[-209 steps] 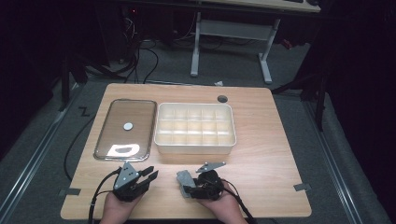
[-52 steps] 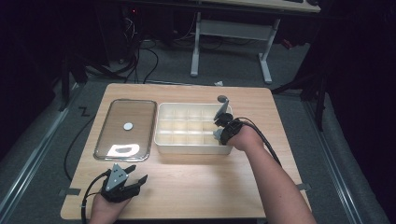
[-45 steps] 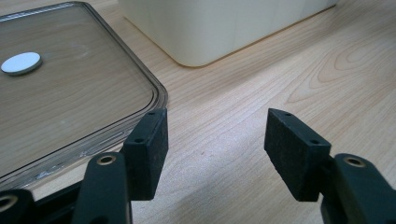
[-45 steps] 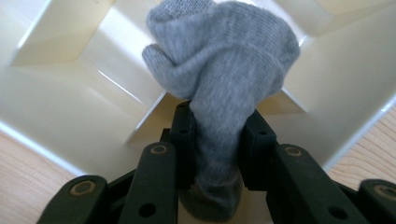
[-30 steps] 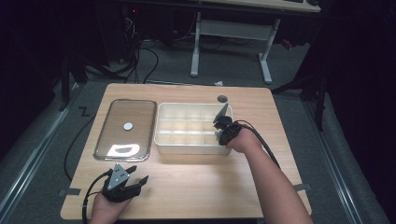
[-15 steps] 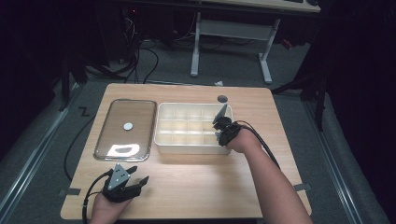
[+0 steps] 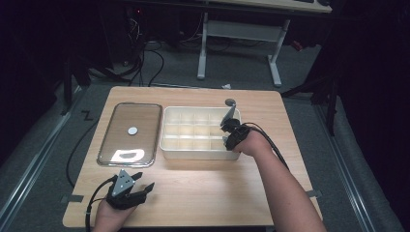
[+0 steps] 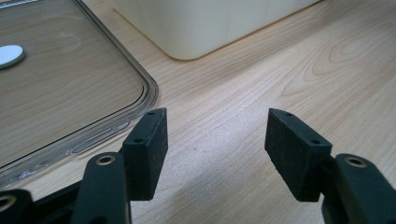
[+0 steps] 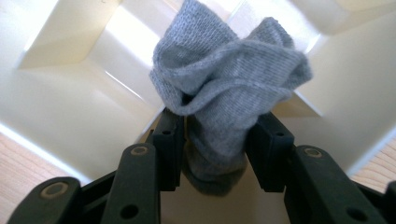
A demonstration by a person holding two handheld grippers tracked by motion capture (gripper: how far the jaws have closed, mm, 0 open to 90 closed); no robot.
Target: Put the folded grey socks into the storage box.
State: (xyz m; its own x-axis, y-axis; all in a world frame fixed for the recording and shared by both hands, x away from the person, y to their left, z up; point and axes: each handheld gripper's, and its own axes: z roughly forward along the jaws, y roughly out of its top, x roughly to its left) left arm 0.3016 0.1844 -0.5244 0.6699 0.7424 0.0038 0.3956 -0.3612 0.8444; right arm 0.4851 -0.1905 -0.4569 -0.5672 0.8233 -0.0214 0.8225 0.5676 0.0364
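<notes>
The person's right arm stretches forward across the table, its right gripper [image 7: 226,131] pointed down, jaws just opened a little with grey fabric still between them. The left gripper [image 7: 140,182] rests low near the table's front edge, its 2 jaws spread wide.

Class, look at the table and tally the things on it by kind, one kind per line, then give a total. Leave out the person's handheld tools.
Divided cream bins: 1
Clear lids: 1
Grey knit cloths: 1
Small dark round things by the table's far edge: 1
Total: 4
</notes>
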